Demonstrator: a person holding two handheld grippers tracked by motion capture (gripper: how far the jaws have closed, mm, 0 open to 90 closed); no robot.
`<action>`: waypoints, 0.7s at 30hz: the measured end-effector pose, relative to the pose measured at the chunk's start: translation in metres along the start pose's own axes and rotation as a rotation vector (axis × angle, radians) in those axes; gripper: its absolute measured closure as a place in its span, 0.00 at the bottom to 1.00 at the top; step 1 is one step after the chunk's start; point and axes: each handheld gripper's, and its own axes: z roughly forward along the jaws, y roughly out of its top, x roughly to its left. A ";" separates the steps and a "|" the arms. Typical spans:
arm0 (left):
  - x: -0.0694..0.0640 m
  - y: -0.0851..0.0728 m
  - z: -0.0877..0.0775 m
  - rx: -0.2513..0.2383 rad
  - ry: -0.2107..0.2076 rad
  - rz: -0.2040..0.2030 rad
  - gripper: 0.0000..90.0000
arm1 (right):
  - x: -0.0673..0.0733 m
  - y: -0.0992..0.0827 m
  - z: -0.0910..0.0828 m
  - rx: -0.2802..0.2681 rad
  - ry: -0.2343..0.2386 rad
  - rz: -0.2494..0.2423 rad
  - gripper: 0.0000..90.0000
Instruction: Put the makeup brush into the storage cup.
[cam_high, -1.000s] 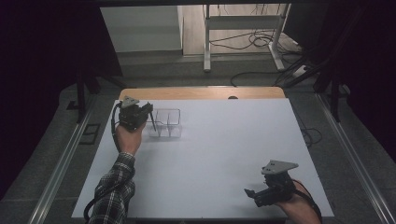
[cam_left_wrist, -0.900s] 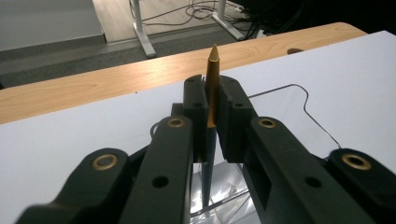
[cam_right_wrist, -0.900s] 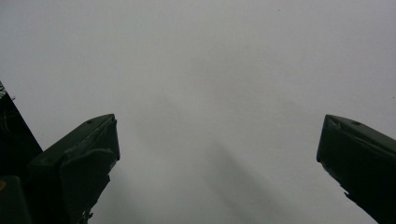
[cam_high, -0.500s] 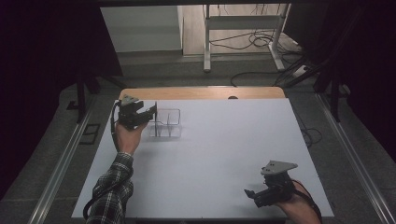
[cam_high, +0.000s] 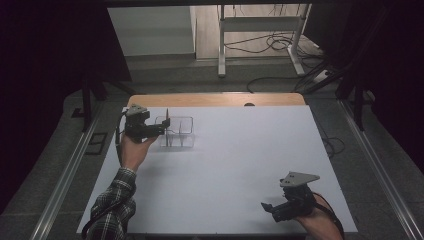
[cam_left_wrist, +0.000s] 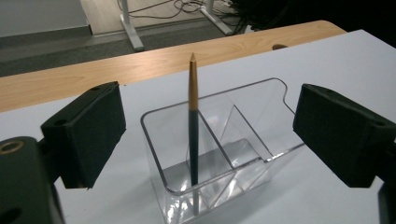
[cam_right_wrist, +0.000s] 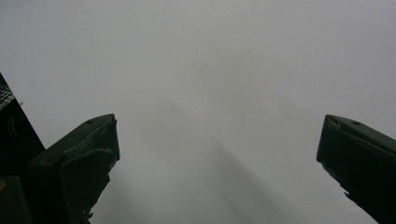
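Observation:
A clear plastic organizer with several compartments stands at the far left of the white table. A dark pen with a gold upper end stands upright in its near compartment, leaning on the divider. My left gripper faces the organizer with its jaws wide on either side of the pen and touching nothing; they have just been opening. In the high view the left gripper sits at the organizer's left side, the pen by its tips. My right gripper rests open near the front right edge, over bare table.
A wooden strip runs along the table's far edge. Metal rails flank both sides. Beyond the table are white desk legs and loose cables on the floor. A plaid sleeve enters at the front left.
The left gripper's jaws have spread apart and the pen now stands free in the organizer. The left hand has drawn back slightly. The right gripper has not moved.

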 end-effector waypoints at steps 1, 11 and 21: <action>-0.001 0.000 -0.001 0.004 -0.003 0.004 0.09 | 0.000 0.000 0.000 0.000 -0.001 0.000 0.00; -0.008 -0.007 -0.011 0.009 -0.059 0.015 0.07 | 0.000 0.000 0.000 0.009 -0.007 -0.004 0.00; -0.018 -0.013 -0.018 0.014 -0.101 0.024 0.04 | 0.000 0.000 0.000 0.009 -0.014 -0.003 0.00</action>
